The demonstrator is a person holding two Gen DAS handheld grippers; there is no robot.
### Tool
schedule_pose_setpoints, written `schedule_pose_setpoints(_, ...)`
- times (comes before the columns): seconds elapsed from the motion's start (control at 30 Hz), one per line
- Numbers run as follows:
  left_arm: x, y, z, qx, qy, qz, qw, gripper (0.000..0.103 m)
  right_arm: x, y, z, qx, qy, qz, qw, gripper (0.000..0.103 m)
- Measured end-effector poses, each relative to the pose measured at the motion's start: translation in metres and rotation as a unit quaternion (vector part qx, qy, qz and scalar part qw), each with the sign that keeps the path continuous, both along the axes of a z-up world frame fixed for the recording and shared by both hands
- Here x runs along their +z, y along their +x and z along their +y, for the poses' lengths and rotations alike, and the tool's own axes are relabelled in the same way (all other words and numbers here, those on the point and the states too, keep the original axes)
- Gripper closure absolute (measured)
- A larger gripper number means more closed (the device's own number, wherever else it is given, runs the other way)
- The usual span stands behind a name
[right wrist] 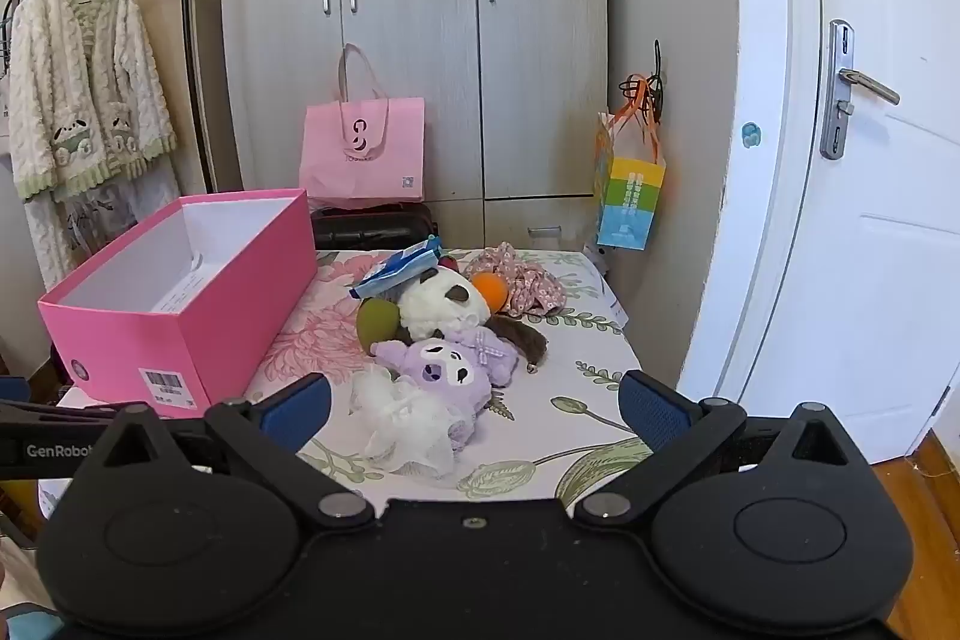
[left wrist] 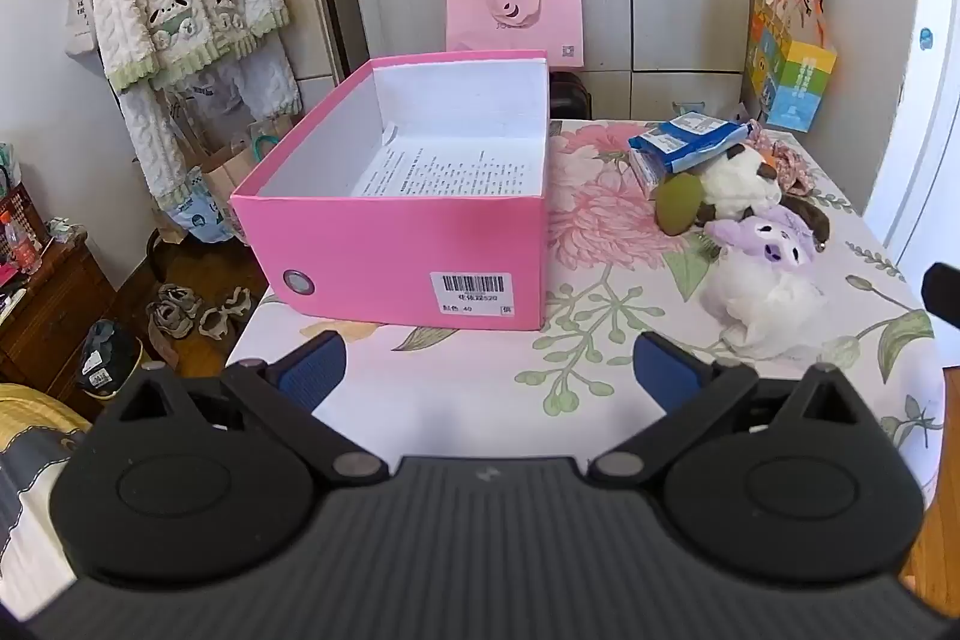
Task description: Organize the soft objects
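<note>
Both tools, left [left wrist: 489, 370] and right [right wrist: 474, 409], gape wide and empty. The purple plush [right wrist: 447, 370] lies face-up beside the pink box [right wrist: 180, 304], fluffy white body crumpled.

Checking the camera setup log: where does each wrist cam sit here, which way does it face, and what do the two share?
Left wrist: low over the table's near edge, facing the pink box; left gripper open, right gripper's tip at the right edge.
Right wrist: facing the purple plush and white plush; right gripper open, left gripper's arm at left.
Shared: box, plush pile, floral tablecloth, wardrobe.
</note>
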State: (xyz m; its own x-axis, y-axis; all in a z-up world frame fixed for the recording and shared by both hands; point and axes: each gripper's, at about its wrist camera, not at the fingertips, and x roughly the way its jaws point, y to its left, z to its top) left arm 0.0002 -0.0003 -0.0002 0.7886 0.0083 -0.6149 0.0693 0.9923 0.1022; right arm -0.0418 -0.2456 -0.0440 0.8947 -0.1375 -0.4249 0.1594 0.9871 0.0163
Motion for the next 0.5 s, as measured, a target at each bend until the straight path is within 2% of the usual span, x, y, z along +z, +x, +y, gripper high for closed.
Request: schedule_pose_setpoints(0.5,-0.0027,0.0008,-0.0007,0.004,-0.007,0.002,1.0,0.0,-0.0009,-0.0003,-0.0015,-0.003,-0.003,0.003,1.0,0.0)
